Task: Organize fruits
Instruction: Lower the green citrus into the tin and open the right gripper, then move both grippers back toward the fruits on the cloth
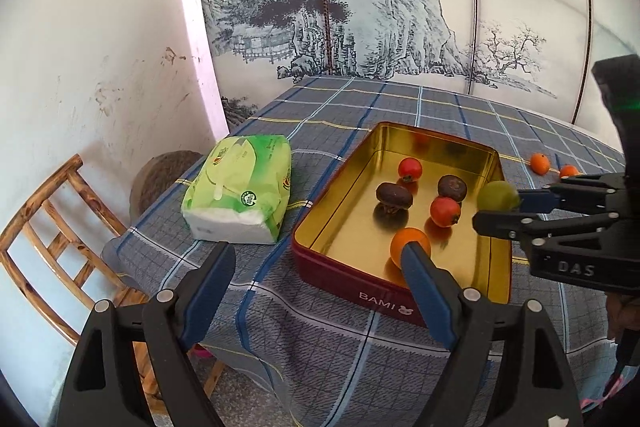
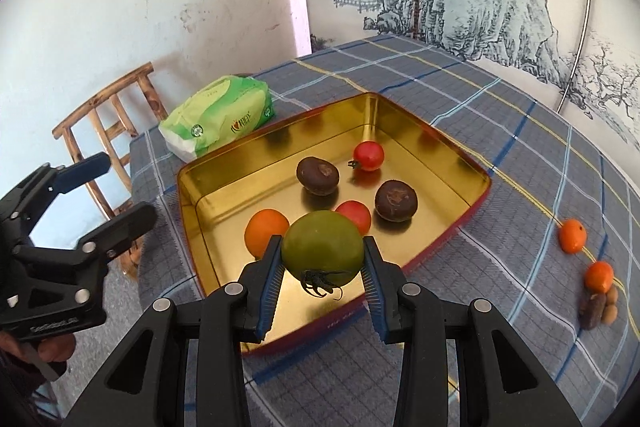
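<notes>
My right gripper [image 2: 322, 247] is shut on a green tomato [image 2: 322, 247] and holds it over the near edge of the gold-lined red tin [image 2: 400, 115]. In the left wrist view that tomato [image 1: 496, 195] hangs above the tin's right wall [image 1: 502, 227]. In the tin lie two red tomatoes [image 2: 369, 155] [image 2: 356, 213], two dark brown fruits [image 2: 318, 175] [image 2: 396, 201] and an orange [image 2: 266, 231]. My left gripper [image 1: 318, 251] stands open over the tin's near left corner with nothing gripped; its right finger [image 1: 424, 283] covers part of the orange [image 1: 408, 243].
Two small oranges [image 2: 573, 235] [image 2: 599, 275], a dark date-like fruit [image 2: 592, 309] and small tan fruits [image 2: 611, 303] lie on the checked tablecloth right of the tin. A green tissue pack [image 1: 240, 187] sits left of the tin. A wooden chair [image 1: 52, 227] stands beyond the table's left edge.
</notes>
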`<state>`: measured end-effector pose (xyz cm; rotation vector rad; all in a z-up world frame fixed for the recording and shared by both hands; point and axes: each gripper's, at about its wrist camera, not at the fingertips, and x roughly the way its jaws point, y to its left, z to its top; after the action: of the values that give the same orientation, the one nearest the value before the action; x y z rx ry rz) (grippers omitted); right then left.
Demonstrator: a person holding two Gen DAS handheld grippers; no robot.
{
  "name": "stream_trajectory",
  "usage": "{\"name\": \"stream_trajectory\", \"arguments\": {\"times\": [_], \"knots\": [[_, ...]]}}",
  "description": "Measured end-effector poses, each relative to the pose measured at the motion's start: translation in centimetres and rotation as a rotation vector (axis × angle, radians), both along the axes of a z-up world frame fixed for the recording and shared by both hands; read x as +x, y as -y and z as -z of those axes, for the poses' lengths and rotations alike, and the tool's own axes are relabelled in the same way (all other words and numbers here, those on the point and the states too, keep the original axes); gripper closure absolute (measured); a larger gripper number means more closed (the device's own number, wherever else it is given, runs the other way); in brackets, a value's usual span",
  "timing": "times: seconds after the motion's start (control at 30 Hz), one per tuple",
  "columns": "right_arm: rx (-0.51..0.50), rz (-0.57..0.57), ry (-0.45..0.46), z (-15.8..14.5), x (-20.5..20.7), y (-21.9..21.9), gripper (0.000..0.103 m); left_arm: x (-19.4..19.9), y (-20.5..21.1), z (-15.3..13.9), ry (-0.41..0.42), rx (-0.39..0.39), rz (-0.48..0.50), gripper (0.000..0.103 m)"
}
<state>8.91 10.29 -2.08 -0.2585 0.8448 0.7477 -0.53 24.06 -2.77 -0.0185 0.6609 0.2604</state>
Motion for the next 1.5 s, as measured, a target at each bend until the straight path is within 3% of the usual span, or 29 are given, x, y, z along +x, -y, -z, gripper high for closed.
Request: {"name": "stream_trajectory", "arguments": {"times": [0.47, 0.77, 0.87, 0.93, 1.0, 1.23, 1.4, 1.5], "knots": [[-0.026, 0.021, -0.029, 1.8, 1.9, -1.5, 0.063, 0.0, -0.7, 0.8, -0.021, -0.010, -0.007, 0.019], [0.120, 0.100, 0.061, -1.9, 1.6, 1.4, 0.062, 0.1, -0.6, 0.6, -0.027, 0.005, -0.007, 0.019], [0.160, 0.157, 0.108, -3.1, 0.7, 4.4, 0.059, -0.1, -0.2, 0.3, -0.021, 0.022, 0.000, 0.019], [0.183, 0.221, 0.115, -3.2, 0.0, 7.7, 0.047, -0.2, 0.1, 0.0, -0.020, 0.033, 0.008, 0.018], [0.184, 0.274, 0.105, -2.7, -0.3, 10.7, 0.045, -0.3, 0.6, -0.3, -0.015, 0.041, 0.022, 0.018], [0.039, 0.538, 0.085, 1.1, -1.5, 24.1, 0.045, -0.4, 4.9, -1.9, 0.001, 0.079, 0.161, 0.018], [-0.064, 0.659, 0.085, 3.0, -2.5, 31.3, 0.045, 1.1, 9.8, -2.7, -0.028, 0.036, 0.313, 0.018], [-0.072, 0.708, 0.067, 4.0, -2.6, 34.4, 0.045, 2.7, 12.7, -3.0, -0.058, -0.014, 0.396, 0.022]]}}
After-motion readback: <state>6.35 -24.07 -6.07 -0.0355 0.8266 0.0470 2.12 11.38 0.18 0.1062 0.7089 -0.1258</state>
